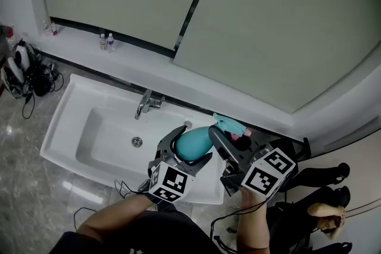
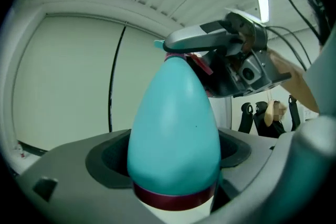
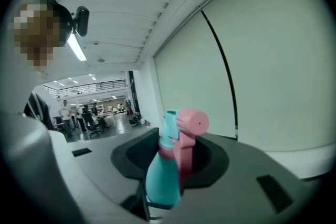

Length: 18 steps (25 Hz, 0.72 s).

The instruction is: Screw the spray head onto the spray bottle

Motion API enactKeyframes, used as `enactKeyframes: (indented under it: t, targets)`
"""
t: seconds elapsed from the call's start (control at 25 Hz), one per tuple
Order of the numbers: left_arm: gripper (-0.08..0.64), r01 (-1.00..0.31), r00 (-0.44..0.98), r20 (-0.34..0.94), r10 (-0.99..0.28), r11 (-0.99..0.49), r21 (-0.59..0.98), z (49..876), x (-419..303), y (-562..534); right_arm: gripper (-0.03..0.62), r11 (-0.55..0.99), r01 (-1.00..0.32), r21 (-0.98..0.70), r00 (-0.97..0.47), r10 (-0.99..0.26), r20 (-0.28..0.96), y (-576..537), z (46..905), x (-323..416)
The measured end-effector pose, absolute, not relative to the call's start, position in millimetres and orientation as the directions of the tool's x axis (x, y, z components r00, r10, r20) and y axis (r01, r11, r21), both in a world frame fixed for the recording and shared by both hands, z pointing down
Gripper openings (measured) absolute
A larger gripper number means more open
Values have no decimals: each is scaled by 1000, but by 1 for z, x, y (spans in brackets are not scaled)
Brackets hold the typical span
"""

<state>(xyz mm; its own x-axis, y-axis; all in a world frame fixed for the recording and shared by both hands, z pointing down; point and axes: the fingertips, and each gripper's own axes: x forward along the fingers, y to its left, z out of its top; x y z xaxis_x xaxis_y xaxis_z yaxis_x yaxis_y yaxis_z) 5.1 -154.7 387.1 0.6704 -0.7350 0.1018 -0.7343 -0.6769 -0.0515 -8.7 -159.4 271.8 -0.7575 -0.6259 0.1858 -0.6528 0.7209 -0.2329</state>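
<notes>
Grip, left: left gripper (image 1: 195, 143) is clamped round the fat lower end of the bottle (image 2: 173, 123), jaws on either side just above its dark red band.
Bottle place: held in the air over the near right corner of the sink (image 1: 62, 128), touching nothing but the grippers.
Bottle axis: base nearest the person, neck pointing away and to the right, toward the wall side of the sink.
Head: head (image 3: 178, 136), teal with a pink nozzle, sits right at the neck end, in line with the bottle; whether the threads have caught cannot be told.
Grip, right: right gripper (image 3: 170, 157) is closed on the head, jaws half apart with the head filling the gap.
Key relation: head and neck meet between the two grippers, so each gripper holds one end of a single line.
Next move, judged: right gripper turns the head about that line while the left keeps the bottle from turning.
Risk, judged: any tilt between head and neck would cross the threads.
Beyond: tap (image 1: 146, 104) at the sink's far rim, well apart.
</notes>
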Motion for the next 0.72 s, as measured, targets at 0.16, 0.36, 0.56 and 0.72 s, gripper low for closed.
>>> enactKeyframes:
  t: [0.16,0.36,0.56,0.72]
  targets:
    - [439,-740,664,137,-735,-672,-14,404,10,-161,141,616,-743,-262,-668,-706,235,-173,289,-2]
    - [439,-717,696,102,-711,-696,46,404,8,-165,141,580,-773,-256,-629,-754,189,-172,284,3]
    - [439,-722,692,75,-718,-690,59,397,1,-172,141,592,-785,-185,-618,-767,170,-158,267,-1]
    - [439,-715,699,70,-712,-696,60,394,0,-174,141,597,-798,-89,-602,-778,183,-147,264,-10]
